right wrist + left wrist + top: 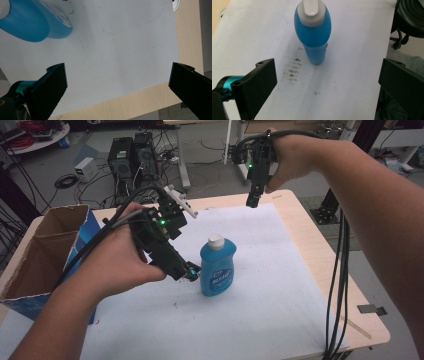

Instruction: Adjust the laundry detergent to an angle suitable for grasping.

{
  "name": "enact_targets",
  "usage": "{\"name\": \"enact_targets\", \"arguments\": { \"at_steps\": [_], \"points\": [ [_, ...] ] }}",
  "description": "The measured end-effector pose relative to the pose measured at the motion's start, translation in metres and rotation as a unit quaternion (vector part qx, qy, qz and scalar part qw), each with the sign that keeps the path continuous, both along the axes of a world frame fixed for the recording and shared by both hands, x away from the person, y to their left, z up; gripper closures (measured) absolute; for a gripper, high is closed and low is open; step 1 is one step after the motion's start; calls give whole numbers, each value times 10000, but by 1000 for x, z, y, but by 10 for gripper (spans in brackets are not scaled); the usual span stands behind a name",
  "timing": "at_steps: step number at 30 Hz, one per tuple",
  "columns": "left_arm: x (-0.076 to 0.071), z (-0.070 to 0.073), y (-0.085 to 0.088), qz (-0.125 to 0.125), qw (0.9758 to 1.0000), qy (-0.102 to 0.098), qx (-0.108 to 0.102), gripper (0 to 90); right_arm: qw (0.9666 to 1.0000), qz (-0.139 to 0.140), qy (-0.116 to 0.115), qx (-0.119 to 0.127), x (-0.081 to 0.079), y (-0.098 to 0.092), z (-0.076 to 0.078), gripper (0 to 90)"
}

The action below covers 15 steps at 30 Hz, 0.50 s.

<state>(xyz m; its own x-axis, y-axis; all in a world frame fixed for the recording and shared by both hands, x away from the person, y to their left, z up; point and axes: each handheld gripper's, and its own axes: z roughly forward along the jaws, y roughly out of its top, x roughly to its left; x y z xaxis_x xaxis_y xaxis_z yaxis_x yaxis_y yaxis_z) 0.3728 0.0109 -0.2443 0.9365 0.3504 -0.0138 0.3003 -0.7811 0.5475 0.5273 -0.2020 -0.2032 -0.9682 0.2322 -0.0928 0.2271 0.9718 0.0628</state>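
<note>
A blue bottle (pixel 218 267) with a white cap stands upright on the white sheet (pixel 260 285) near the table's middle. My left gripper (pixel 186 271) hovers just left of the bottle, tilted down toward it. In the left gripper view its jaws stand wide apart with the bottle (pixel 314 32) ahead of them and nothing between; the gripper (pixel 327 82) is open. My right gripper (pixel 254 199) hangs high over the sheet's far edge, pointing down. Its own view shows the jaws spread over bare sheet, the gripper (pixel 117 85) open, with the bottle (pixel 30 22) at the upper left.
An open cardboard box (pixel 45 255) with blue sides sits at the table's left edge. Brown smudges (pixel 293 70) mark the sheet beside the bottle. Bare wood (pixel 325 255) runs along the right side. Computers and cables lie on the floor beyond.
</note>
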Motion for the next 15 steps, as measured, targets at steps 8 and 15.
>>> {"name": "enact_targets", "arguments": {
  "at_steps": [8,15],
  "points": [
    [10,-15,-15,26,10000,31,86,17,10000,-35,-4,21,-3,-5,-1,9],
    [17,-22,-22,106,9999,30,-25,17,10000,-66,1,21,-6,-10,-1,9]
  ]
}}
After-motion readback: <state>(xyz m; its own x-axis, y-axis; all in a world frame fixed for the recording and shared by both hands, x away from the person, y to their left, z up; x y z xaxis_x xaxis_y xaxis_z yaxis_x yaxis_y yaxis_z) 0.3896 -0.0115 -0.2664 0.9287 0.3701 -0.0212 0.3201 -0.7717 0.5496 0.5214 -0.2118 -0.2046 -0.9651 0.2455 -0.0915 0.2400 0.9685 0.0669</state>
